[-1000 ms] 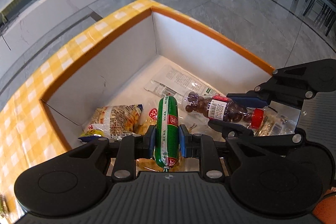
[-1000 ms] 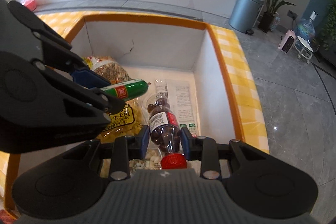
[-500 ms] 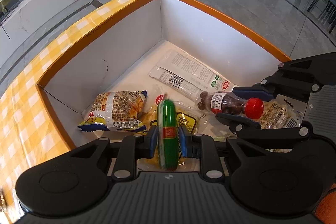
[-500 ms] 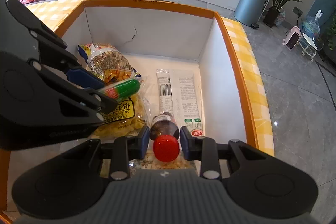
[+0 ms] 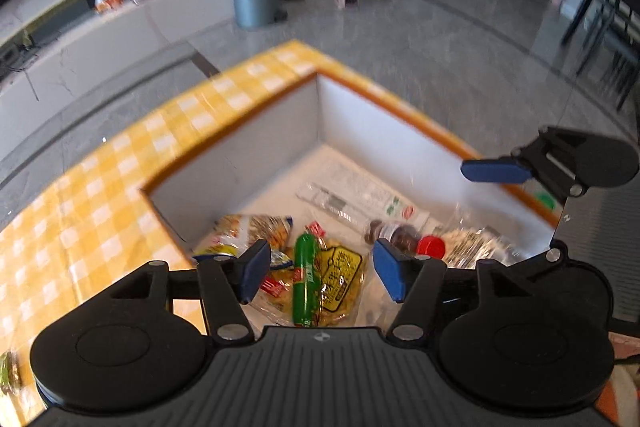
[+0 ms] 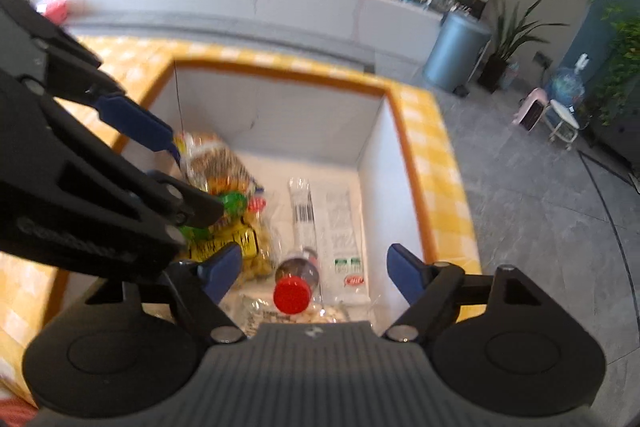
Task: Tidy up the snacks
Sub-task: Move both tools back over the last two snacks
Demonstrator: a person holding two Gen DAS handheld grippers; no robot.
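On the yellow-checked bench (image 5: 120,195), the white box (image 5: 360,123) already holds the green sausage (image 5: 305,279), bottle (image 6: 296,279) and packets; left tongs (image 5: 316,275) and right tongs (image 6: 316,271), jaws just opened, grip nothing.

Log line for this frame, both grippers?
left gripper: just opened, sausage dropped in box | right gripper: just opened, bottle released
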